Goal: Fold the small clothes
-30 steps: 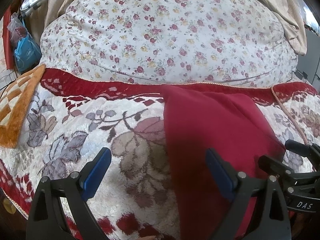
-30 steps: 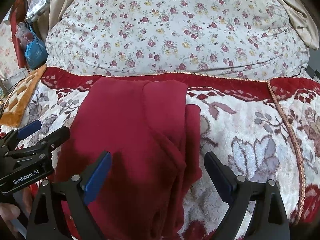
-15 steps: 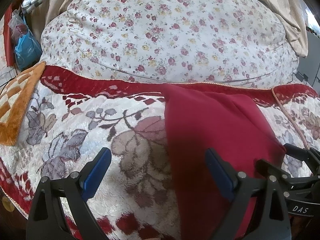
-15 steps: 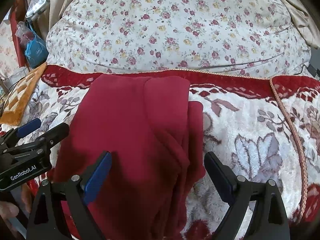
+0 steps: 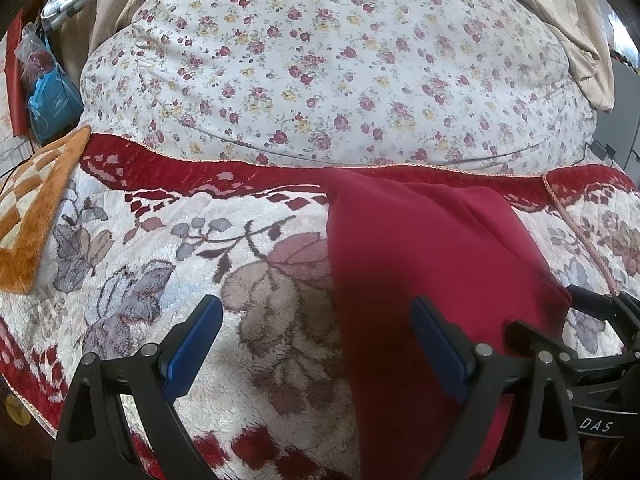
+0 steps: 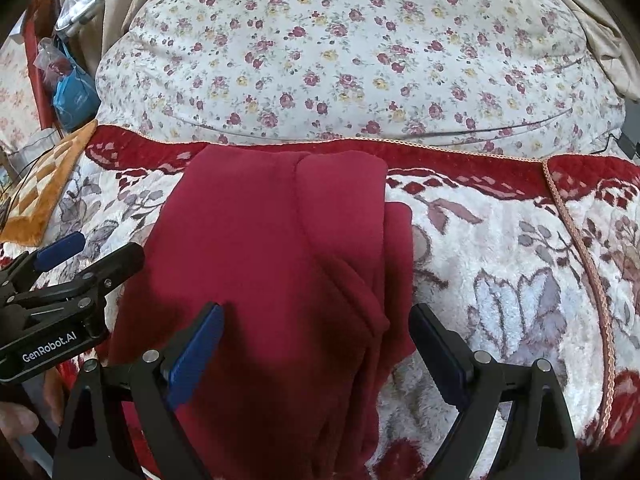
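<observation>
A floral blanket (image 6: 500, 280) spreads beneath me. On it lies the folded red garment (image 6: 272, 260). My right gripper (image 6: 316, 344) gapes wide over its near end; my left gripper (image 5: 316, 340) gapes wide astride its left edge.

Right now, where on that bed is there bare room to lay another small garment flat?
Two patches of blanket are bare: right of the red garment, up to the braided trim, and left of it, toward the orange mat. The floral pillow fills the far side.

open: blanket (image 6: 500, 280) right of garment (image 6: 260, 260) | blocked: floral cushion (image 6: 340, 60) behind
</observation>
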`<action>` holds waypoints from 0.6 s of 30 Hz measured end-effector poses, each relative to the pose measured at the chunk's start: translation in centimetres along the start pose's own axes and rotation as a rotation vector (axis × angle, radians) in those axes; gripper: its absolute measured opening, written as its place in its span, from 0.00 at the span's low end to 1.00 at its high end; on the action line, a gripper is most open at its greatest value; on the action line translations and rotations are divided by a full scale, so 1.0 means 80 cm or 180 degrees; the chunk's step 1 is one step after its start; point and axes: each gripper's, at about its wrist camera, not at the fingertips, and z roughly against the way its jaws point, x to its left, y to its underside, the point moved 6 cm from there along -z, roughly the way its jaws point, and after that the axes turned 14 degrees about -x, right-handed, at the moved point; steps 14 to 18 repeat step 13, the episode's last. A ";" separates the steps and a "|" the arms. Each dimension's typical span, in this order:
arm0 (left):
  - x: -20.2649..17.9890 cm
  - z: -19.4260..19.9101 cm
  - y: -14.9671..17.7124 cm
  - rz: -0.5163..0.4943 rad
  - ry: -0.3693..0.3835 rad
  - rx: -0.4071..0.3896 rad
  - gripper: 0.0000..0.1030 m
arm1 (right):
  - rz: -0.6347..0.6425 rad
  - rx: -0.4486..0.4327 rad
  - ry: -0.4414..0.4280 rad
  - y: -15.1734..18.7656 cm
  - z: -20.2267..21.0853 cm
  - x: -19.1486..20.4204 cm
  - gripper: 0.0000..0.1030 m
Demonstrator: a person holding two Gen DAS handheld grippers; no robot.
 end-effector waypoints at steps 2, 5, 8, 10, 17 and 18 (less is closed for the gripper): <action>0.000 0.000 0.000 -0.0008 -0.0009 -0.0003 0.91 | -0.0004 0.0011 0.0001 0.000 0.001 0.000 0.93; 0.001 0.000 0.000 -0.0011 0.0003 0.0000 0.91 | -0.0005 0.0008 0.0003 0.001 0.001 0.000 0.93; 0.000 0.000 0.000 -0.0022 -0.0004 -0.0011 0.91 | 0.0004 0.0003 -0.0003 0.001 0.000 0.000 0.93; -0.001 0.001 -0.001 -0.0040 0.0030 -0.0036 0.91 | 0.0016 0.0013 -0.0005 0.002 -0.001 0.001 0.93; 0.001 0.002 -0.004 -0.0065 0.0054 -0.0049 0.91 | 0.0025 0.0021 -0.0020 0.001 0.000 0.001 0.93; 0.001 0.002 -0.004 -0.0065 0.0054 -0.0049 0.91 | 0.0025 0.0021 -0.0020 0.001 0.000 0.001 0.93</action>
